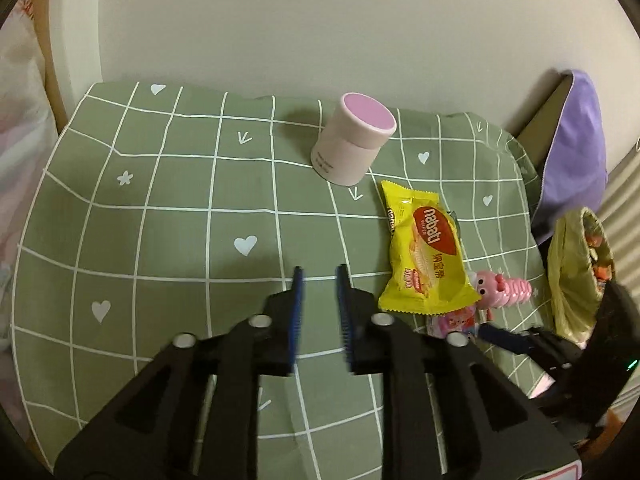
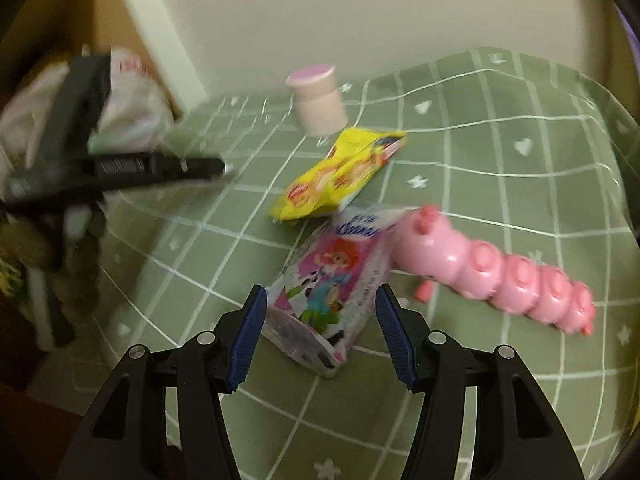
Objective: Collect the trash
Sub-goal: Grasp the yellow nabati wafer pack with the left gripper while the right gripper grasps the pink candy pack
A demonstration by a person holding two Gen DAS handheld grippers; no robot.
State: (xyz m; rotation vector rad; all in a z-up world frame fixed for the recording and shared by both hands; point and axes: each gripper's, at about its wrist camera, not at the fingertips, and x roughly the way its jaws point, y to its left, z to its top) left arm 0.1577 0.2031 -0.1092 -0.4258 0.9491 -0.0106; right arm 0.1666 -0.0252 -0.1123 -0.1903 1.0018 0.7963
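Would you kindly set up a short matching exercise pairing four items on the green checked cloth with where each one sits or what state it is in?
Things:
1. pink carton
2. yellow wafer packet
3. pink caterpillar toy
4. pink-lidded jar

Places or states:
A. standing upright near the wall
B. between the open fingers of the right gripper
C. lying flat between the jar and the carton
D. lying to the right of the carton

Pairs: 1-B, 2-C, 3-D, 4-A
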